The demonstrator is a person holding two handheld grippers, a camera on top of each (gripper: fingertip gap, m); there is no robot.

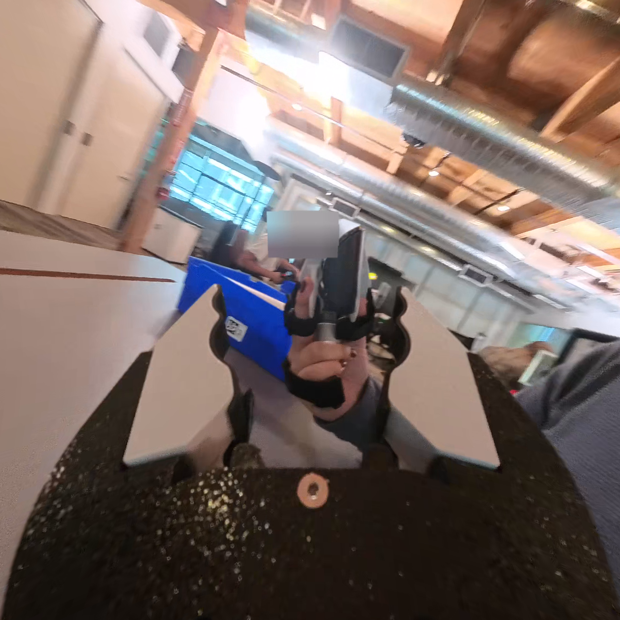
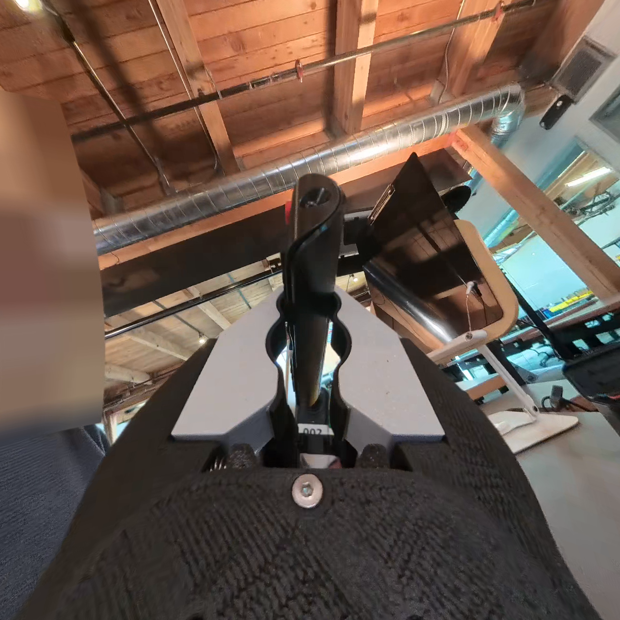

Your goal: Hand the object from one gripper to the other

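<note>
My right gripper [image 2: 307, 303] was clamped on the object [image 2: 310, 255], a slim black tool with a curved head, a screw set in its top and a small red patch on its left edge; its shaft ran down between my grey fingers [image 2: 235, 375], which pressed on it from both sides near their tips, and a small white label sat on it low in the gap. It stood nearly upright, pointing toward the wooden ceiling. My left gripper [image 1: 310, 302] stood wide apart with nothing between its fingertips [image 1: 198, 339], tilted up over the pale table [image 1: 60, 318]. Through that gap in the left wrist view I saw my right hand [image 1: 322, 355], in a black fingerless glove, wrapped round the other gripper's metal handle, with that gripper's dark body [image 1: 342, 271] rising above it; I could not make out the object itself from that side. Just behind the hand sat a blue bin [image 1: 255, 312] with a white sticker. Farther off in the right wrist view, a dark tilted monitor [image 2: 432, 248] on a white stand rose from the table, and a ribbed silver duct [image 2: 302, 174] crossed beneath the ceiling beams.
</note>
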